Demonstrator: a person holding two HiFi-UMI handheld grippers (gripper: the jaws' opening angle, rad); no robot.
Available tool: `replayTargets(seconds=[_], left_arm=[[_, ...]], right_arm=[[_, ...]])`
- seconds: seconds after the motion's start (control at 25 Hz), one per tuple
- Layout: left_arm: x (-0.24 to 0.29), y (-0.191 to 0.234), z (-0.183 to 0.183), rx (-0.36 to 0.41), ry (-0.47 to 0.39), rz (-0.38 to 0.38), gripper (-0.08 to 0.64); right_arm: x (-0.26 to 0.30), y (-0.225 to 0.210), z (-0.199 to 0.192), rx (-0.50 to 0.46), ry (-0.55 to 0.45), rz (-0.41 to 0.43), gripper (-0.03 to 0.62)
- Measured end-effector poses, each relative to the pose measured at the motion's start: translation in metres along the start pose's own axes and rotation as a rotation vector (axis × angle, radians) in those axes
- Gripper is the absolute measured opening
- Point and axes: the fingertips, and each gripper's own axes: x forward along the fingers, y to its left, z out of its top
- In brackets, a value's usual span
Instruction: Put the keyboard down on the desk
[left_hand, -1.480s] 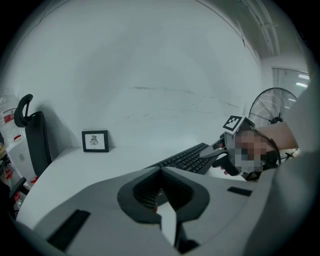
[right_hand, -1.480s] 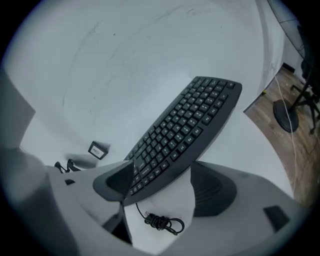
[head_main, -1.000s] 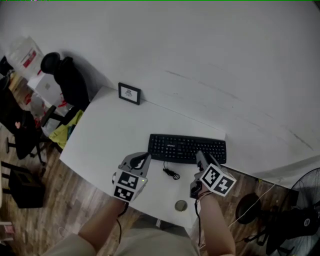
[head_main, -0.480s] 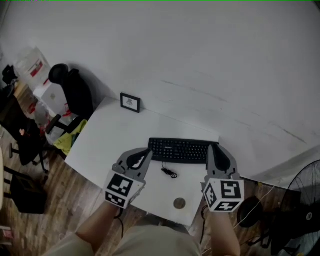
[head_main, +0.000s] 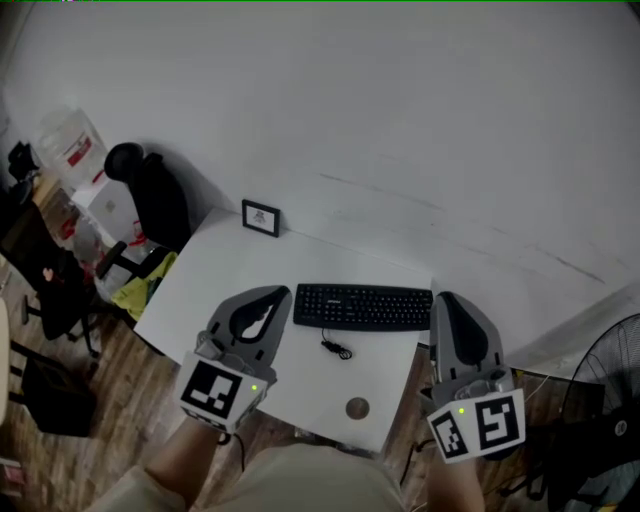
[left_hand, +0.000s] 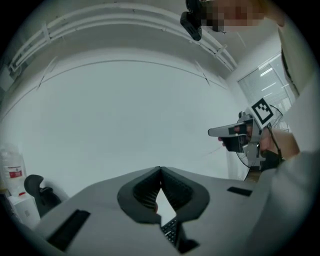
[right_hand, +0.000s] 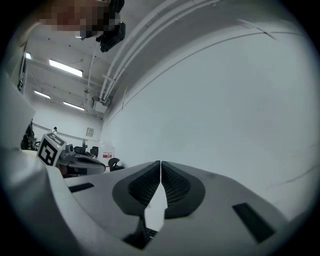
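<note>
My tabletop (head_main: 230, 290) carries the keyboard (head_main: 362, 306) lying flat near its far right corner. My left tongs (head_main: 282, 294) are closed on nothing. My right tongs (head_main: 447, 298) have just closed, also empty, and both are clear of the keyboard.

Bare desk (head_main: 215, 290) left of keyboard (head_main: 362, 306); picture frame (head_main: 260, 217) at back edge

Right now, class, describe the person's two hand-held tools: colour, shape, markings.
The left tool and right tool are grey tapered shells with dark ribbed pads. Each carries a white cube printed with black square markers and a small green light.
</note>
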Motion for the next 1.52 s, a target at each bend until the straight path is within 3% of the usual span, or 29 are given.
replayTargets(seconds=[0.24,0.8,1.12,1.52], left_arm=[[-0.011,-0.006,0.009,0.018,-0.032,0.01,0.021],[-0.029,-0.037,-0.026,-0.041,0.044,-0.028,0.021],[-0.026,-0.059,-0.05,-0.062,0.094,-0.063,0.021],[-0.023,-0.065,-0.054,-0.068,0.107,-0.065,0.021]], right_arm=[[-0.022,0.003,0.016,0.015,-0.035,0.029,0.025],[-0.047,0.032,-0.029,0.071,0.083,0.14,0.025],[-0.048,0.034,-0.059,0.102,0.133,0.154,0.025],[-0.047,0.034,-0.066,0.134,0.146,0.176,0.025]])
